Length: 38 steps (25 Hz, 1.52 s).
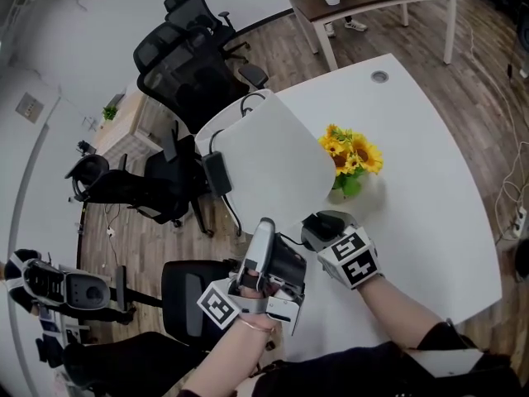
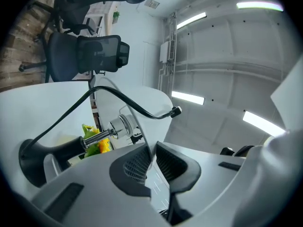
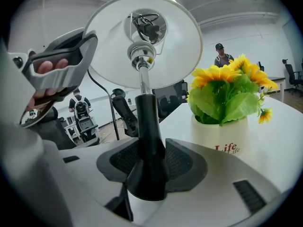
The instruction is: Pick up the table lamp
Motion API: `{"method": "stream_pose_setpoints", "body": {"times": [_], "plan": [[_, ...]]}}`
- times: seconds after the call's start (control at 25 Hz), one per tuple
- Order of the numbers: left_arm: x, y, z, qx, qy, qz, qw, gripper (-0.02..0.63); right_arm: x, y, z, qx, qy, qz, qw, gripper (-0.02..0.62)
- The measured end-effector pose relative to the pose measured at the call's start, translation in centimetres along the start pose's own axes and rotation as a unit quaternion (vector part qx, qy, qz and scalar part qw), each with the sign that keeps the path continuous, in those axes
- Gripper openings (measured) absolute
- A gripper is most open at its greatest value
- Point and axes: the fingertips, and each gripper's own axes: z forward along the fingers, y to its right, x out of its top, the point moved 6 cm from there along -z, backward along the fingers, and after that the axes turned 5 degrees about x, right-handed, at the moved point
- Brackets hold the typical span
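Right gripper (image 3: 150, 161) tilts down, jaws clamping the lamp (image 3: 142, 46) stem; left gripper (image 2: 152, 161) tilts up, jaws pinching its shade above the white table (image 1: 430, 180).

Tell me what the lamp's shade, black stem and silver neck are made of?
The shade looks like thin white plastic or stiff fabric: it is smooth and matte with a thin rim. The black stem looks like matte plastic or painted metal; it is hard to tell which. The silver neck looks like shiny metal, since it mirrors light.
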Motion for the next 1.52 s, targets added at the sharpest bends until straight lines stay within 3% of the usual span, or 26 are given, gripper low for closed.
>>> {"method": "stream_pose_setpoints", "body": {"times": [0.32,0.72,1.16,1.52], "plan": [[0.0,2.1,-1.4,-0.041,-0.012,-0.014,0.999,0.032,0.4,-2.5,-2.7,-0.022,0.011,-0.009,1.0,0.183],[-0.4,8.8,-5.8,-0.1,-0.058,-0.005,0.9933,0.025,0.8,-10.2,-7.2,-0.068,0.039,-0.015,0.997,0.183],[-0.6,17.6,-13.8,-0.165,-0.114,0.003,0.9796,0.02,0.5,-21.3,-12.2,-0.116,0.088,-0.026,0.989,0.183],[-1.3,23.5,-21.1,-0.214,-0.168,0.01,0.9621,0.018,-1.2,-30.4,-15.7,-0.149,0.124,-0.033,0.98,0.184]]}}
